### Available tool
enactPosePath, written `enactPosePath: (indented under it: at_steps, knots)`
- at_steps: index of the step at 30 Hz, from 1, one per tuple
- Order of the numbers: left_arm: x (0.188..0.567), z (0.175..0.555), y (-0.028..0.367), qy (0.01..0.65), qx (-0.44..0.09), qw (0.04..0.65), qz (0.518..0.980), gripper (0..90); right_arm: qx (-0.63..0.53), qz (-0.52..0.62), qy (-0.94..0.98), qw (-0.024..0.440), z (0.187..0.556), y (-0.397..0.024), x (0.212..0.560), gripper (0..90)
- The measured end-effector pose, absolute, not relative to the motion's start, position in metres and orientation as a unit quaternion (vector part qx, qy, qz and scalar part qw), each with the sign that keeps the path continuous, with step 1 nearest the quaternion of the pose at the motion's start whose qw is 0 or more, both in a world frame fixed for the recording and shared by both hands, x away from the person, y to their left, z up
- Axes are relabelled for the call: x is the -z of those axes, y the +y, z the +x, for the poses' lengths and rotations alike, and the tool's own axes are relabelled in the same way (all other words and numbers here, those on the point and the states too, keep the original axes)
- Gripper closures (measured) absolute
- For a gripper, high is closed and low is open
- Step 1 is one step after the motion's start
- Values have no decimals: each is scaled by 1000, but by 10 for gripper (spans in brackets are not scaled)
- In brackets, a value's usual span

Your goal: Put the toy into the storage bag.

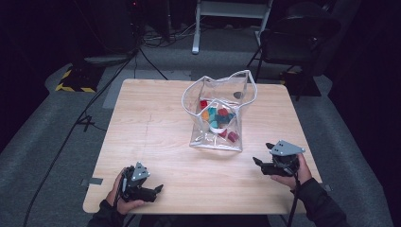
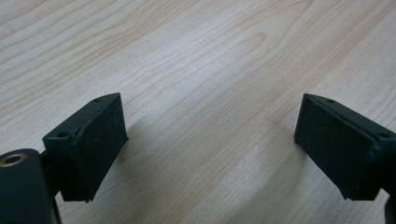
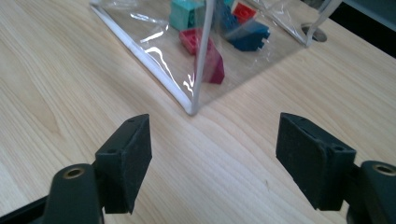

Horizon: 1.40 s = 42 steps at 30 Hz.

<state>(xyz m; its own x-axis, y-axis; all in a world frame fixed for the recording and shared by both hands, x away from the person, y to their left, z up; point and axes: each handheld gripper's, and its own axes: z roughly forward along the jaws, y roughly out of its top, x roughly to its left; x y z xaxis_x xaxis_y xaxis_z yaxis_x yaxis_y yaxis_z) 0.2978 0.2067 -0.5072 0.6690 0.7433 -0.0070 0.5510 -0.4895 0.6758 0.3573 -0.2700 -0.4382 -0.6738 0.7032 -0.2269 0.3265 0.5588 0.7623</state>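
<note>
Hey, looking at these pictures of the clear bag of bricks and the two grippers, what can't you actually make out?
- Coloured plastic bricks in the clear plastic bag with white piping: high view, too small and overlapping to count.
- Bag's top: right gripper view, cut off by the upper edge.
- Dark round spot behind the bag: high view, too small to identify.
- Left gripper: left gripper view, open jaws over bare light wooden table.
- Room beyond the table: high view, too dark.

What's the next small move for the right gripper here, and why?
Probably ease the right gripper forward to the near corner of the clear bag. Its jaws stand open with nothing between them, that corner lies just ahead and apart from them, and the coloured blocks sit inside.
</note>
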Motion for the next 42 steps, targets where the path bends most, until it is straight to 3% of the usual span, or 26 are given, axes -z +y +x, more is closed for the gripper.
enactPosePath:
  at_steps: [16, 38, 42]
  knots:
    - [508, 298, 206, 385, -145, 334, 848, 94, -324, 311, 850, 274, 337, -289, 461, 265]
    - [508, 298, 206, 386, -145, 334, 848, 94, -358, 373, 834, 192, 325, -339, 496, 246]
    - [508, 298, 206, 386, -145, 334, 847, 94, -358, 379, 831, 195, 323, -344, 499, 241]
